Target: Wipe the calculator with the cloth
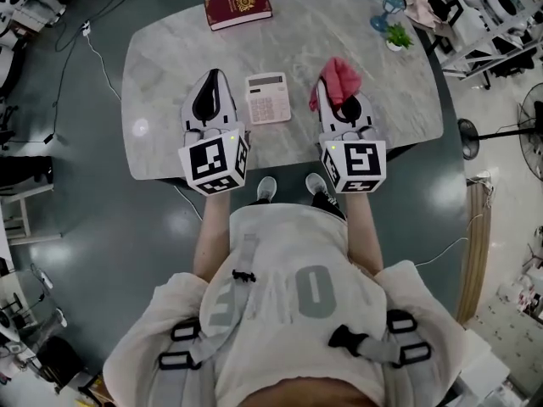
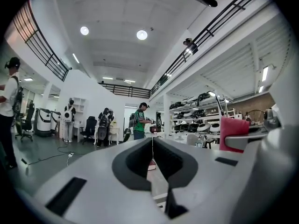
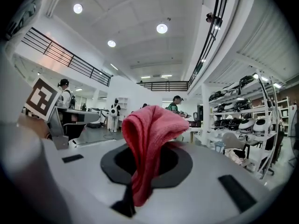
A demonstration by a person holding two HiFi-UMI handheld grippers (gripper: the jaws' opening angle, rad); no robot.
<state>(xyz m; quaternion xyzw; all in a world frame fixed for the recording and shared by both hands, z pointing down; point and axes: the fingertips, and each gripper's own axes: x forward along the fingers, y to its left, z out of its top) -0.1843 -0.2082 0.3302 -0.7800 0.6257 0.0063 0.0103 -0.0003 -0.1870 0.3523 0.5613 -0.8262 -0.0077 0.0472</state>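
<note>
Left fingers (image 2: 135,158): pressed together, nothing between them
Right fingers (image 3: 112,164): clamped on the pink cloth (image 3: 148,134), which bunches up above the jaws
Left gripper (image 1: 213,79): just left of the calculator (image 1: 268,98)
Right gripper (image 1: 339,93): just right of it
Calculator: flat on the marble table (image 1: 161,75), keys up, between both grippers
Cloth vs calculator: apparently apart, but the head view is too small to be sure
Red book (image 1: 238,8): far table edge
</note>
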